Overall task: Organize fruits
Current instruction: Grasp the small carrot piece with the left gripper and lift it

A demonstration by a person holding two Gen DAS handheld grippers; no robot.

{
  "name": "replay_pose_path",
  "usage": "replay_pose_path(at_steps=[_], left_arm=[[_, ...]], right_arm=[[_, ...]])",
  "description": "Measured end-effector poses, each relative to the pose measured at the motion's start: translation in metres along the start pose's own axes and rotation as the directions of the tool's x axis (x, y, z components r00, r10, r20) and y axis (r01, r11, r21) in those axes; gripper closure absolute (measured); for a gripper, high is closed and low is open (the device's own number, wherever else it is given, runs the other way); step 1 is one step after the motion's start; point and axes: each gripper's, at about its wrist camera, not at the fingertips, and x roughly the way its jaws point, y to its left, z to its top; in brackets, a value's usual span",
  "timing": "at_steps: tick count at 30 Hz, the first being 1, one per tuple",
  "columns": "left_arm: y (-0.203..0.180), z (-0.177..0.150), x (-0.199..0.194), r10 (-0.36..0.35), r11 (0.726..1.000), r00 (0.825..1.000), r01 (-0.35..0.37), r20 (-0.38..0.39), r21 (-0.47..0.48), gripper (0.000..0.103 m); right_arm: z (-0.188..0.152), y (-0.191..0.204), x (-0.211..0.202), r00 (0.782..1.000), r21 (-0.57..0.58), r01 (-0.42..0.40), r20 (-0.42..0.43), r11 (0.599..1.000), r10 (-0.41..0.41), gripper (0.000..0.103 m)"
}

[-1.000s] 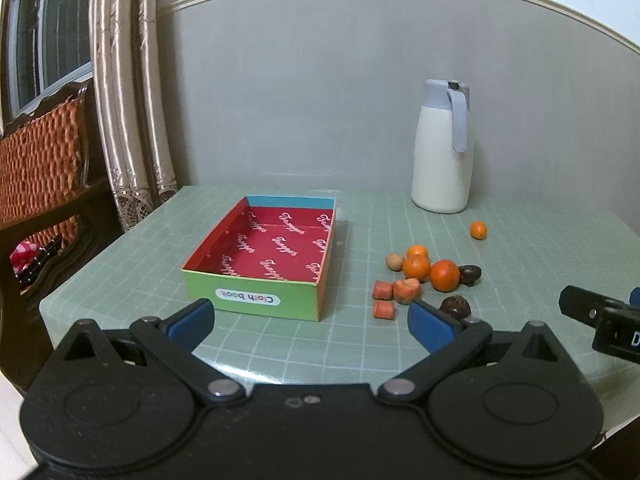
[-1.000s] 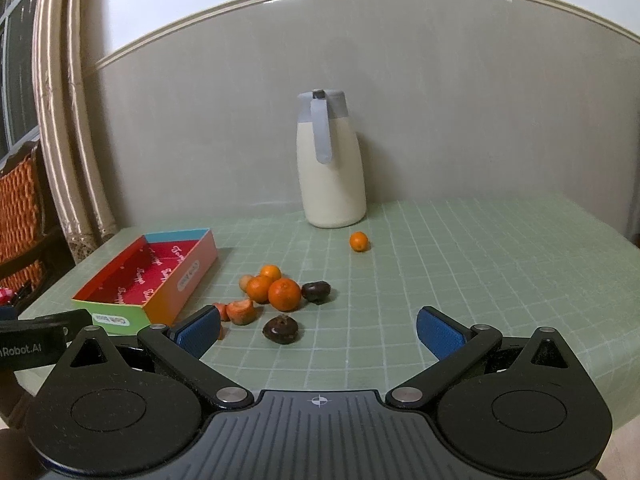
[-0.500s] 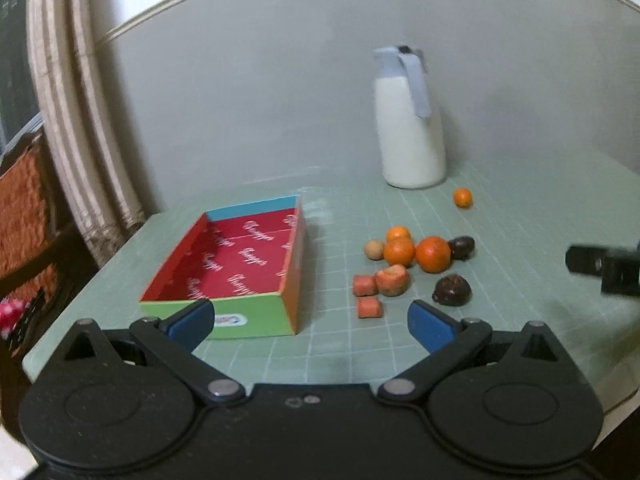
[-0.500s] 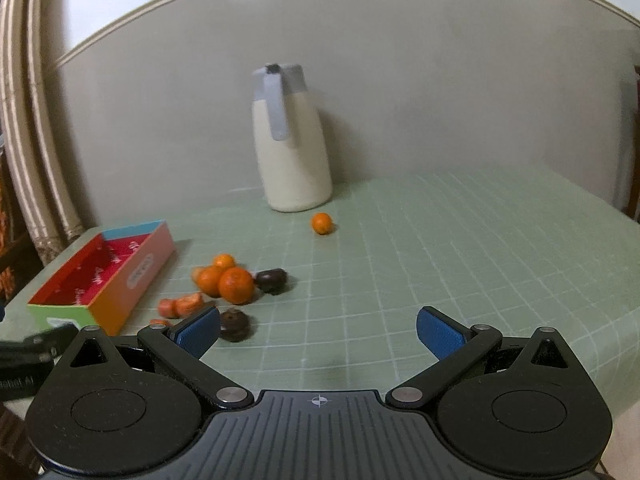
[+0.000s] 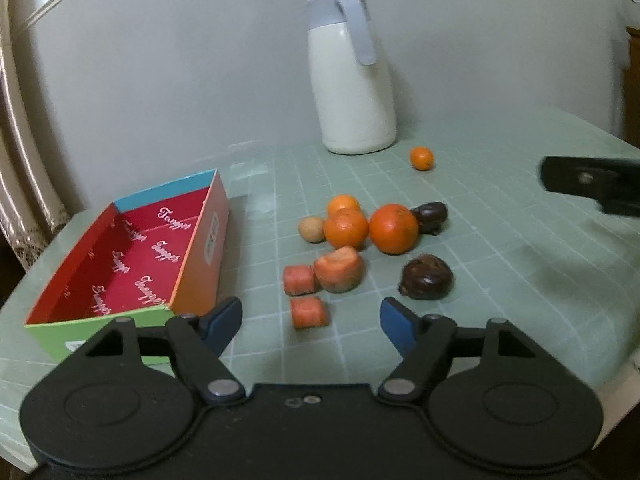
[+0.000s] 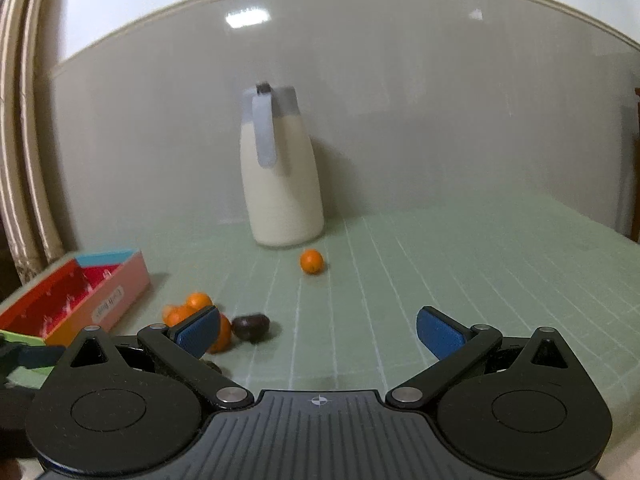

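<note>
In the left wrist view my open, empty left gripper hovers just short of a carrot chunk. Behind it lie two more carrot pieces, three oranges, a small tan fruit and two dark fruits. A red-lined open box stands left of them. A lone small orange lies near the jug; it also shows in the right wrist view. My right gripper is open and empty, the fruit pile at its left finger.
A white jug with a grey handle stands at the back by the wall, also in the right wrist view. The green gridded table ends close in front. The right gripper's finger reaches in at right. Curtains hang at left.
Both grippers have moved forward over the table toward the fruit. The left has swung right and lower, so the fruit pile now lies right ahead. Both stay open.
</note>
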Motion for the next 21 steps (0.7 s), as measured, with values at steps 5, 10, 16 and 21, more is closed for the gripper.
replay_pose_path(at_steps=[5, 10, 16, 21], left_arm=[[0.006, 0.0, 0.02, -0.02, 0.999, 0.999, 0.018, -0.029, -0.048, 0.058], [0.011, -0.004, 0.031, -0.039, 0.994, 0.998, 0.034, -0.054, -0.1, 0.071], [0.014, -0.007, 0.034, -0.06, 0.99, 0.997, 0.055, -0.04, -0.127, 0.09], [0.016, -0.007, 0.029, -0.042, 0.991, 0.999, 0.041, -0.009, -0.125, 0.09]], right_arm=[[-0.008, 0.001, 0.005, 0.999, -0.023, 0.008, 0.031, 1.0, -0.007, 0.0], [-0.014, 0.0, 0.016, 1.0, -0.007, 0.009, 0.003, 1.0, -0.009, 0.0], [-0.018, 0.005, 0.024, 1.0, -0.012, 0.0, -0.015, 1.0, 0.0, 0.0], [-0.022, 0.01, 0.027, 1.0, -0.017, -0.017, -0.019, 1.0, 0.017, 0.0]])
